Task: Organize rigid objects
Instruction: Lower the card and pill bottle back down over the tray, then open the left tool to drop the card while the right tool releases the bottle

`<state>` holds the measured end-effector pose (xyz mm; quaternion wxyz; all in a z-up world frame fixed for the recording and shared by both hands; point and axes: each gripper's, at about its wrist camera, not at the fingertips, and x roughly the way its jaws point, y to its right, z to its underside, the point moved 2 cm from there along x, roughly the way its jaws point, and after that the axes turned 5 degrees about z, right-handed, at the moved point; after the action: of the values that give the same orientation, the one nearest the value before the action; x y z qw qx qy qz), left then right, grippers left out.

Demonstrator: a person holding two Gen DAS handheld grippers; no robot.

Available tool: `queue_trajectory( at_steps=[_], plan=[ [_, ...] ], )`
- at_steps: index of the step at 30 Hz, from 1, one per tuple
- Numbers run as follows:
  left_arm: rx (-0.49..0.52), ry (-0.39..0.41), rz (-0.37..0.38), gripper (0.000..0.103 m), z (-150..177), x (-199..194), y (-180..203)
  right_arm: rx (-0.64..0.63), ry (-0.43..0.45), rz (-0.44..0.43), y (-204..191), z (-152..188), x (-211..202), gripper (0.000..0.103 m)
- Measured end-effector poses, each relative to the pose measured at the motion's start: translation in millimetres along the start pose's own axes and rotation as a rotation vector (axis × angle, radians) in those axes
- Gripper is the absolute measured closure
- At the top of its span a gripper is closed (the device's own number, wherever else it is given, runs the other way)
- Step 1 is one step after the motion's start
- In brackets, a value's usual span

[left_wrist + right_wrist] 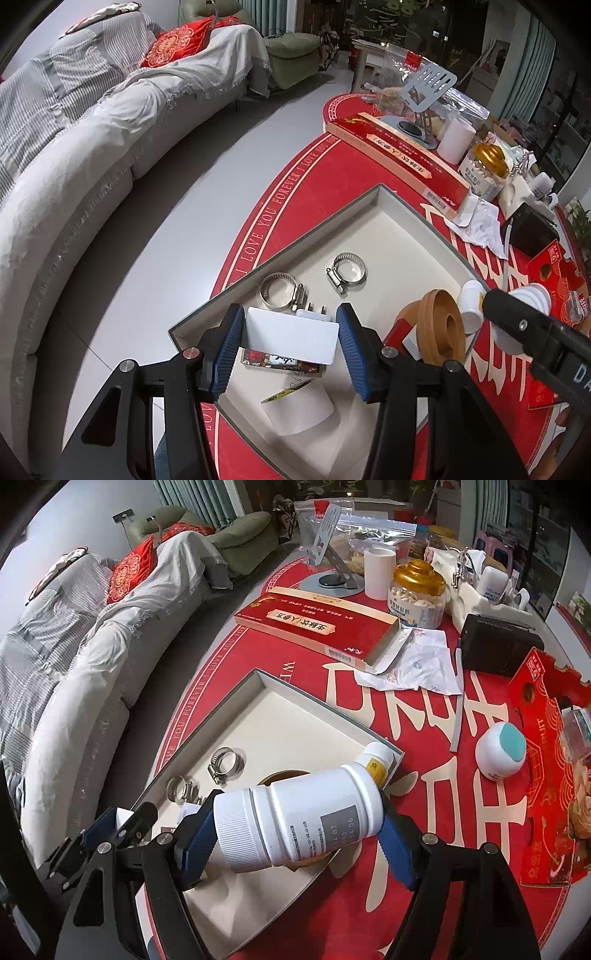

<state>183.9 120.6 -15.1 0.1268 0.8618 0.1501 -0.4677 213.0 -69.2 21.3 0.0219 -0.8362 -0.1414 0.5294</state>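
A shallow grey-rimmed tray (402, 206) (295, 696) lies on the red table. In it are two metal hose clamps (347, 271) (225, 762), a white charger block (291, 338), a small red box (280, 363), a white tape roll (299, 410) and a brown tape roll (439, 326). My left gripper (291, 336) is shut on the white charger block, low over the tray. My right gripper (295, 830) is shut on a white pill bottle (295, 819), held sideways over the tray's right edge. A small white bottle (378, 762) lies just behind it.
A long red box (317, 622), a white cup (378, 572), a gold-lidded jar (417, 590), a phone stand (332, 568), a black radio (498, 650), crumpled paper (421, 664), a white-teal jar (500, 751) and a red carton (546, 775) crowd the table. A covered sofa (74, 166) stands left.
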Motion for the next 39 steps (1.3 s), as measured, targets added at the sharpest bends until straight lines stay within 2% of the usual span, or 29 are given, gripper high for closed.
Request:
queue_trajectory(
  at_steps=[10, 39],
  plan=[
    [-0.003, -0.008, -0.001, 0.048, -3, 7, 2, 0.013, 0.017, -0.041, -3, -8, 11, 0.024],
    [-0.005, -0.055, -0.009, 0.048, -6, 41, 5, -0.067, -0.016, 0.012, -17, -17, 50, 0.024]
  ],
)
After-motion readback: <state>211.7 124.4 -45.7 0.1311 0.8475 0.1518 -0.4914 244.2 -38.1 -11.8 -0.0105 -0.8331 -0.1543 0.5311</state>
